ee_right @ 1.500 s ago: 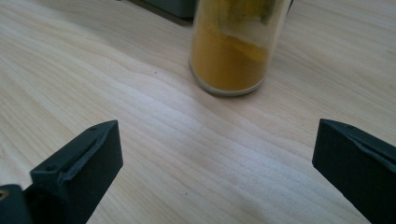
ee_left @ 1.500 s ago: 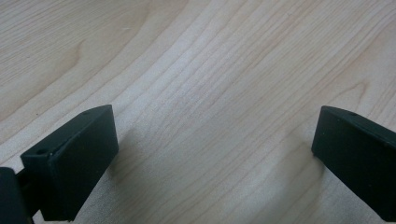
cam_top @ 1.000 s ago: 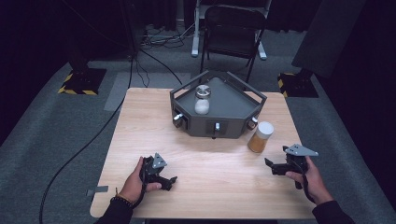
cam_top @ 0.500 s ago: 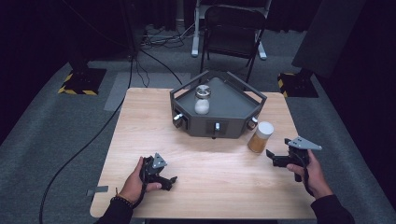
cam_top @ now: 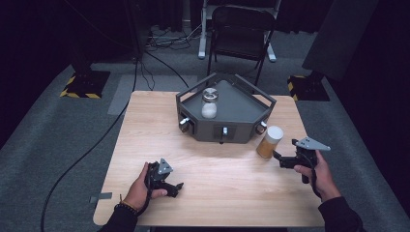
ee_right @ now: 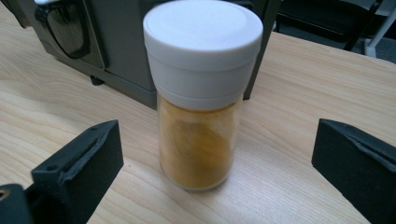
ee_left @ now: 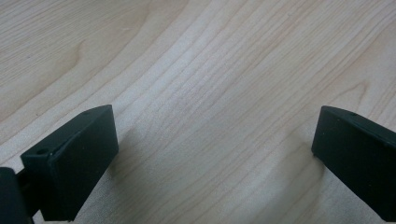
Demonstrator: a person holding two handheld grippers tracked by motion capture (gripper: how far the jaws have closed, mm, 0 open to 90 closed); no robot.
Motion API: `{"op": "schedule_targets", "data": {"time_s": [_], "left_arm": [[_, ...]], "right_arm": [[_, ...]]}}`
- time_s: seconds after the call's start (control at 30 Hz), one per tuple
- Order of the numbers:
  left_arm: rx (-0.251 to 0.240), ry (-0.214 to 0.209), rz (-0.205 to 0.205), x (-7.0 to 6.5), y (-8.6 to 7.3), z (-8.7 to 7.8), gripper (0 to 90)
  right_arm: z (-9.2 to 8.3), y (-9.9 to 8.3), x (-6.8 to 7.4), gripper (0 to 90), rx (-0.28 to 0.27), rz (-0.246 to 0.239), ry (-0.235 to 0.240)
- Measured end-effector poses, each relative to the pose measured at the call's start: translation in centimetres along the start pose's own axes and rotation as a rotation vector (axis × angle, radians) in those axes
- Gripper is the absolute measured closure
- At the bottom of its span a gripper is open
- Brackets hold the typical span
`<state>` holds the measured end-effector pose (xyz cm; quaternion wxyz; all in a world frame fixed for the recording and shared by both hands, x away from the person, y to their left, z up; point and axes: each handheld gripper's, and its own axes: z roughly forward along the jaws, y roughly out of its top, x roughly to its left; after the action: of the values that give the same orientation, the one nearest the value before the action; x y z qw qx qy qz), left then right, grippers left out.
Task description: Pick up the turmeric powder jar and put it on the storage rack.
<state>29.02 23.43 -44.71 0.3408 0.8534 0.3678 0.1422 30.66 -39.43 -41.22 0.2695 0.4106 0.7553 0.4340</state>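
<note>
Over on the left, the left gripper (cam_top: 169, 186) sits low at the near part of the table (cam_top: 145, 125), the person's left hand (cam_top: 140, 186) wrapped around it. From the left gripper view its jaws stand wide apart, with bare pale wood grain between them and nothing held. The jaw tips look to be resting on or right above the tabletop, casting soft shadows.

Moving to the middle, a dark grey angular tray (cam_top: 227, 128) stands on the far half of the table. Inside it there is a jar (cam_top: 209, 102) with white contents and a metal-looking lid, upright. Small knobs show along the tray's front wall.

Now to the right: the spice jar (cam_top: 269, 141), orange powder under a white cap, stands upright on the table just beside the tray's right front corner. In the right gripper view the spice jar (ee_right: 201, 93) is dead centre between the two black jaws, and the tray's grey wall (ee_right: 126, 42) rises right behind it. The right gripper (cam_top: 282, 158) is pointed at it, jaws spread wide, one either side of the jar with clear gaps, not touching it. The right hand (cam_top: 316, 174) holds the gripper near the table's right edge.
</note>
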Motion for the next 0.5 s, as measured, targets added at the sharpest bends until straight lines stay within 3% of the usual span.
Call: {"op": "schedule_targets", "data": {"time_s": [0.5], "left_arm": [[0.0, 0.0, 0.0, 0.0, 0.0, 0.0, 0.0]], "right_arm": [[1.9, 0.4, 0.1, 2.9, -0.004, -0.008, 0.027]]}}
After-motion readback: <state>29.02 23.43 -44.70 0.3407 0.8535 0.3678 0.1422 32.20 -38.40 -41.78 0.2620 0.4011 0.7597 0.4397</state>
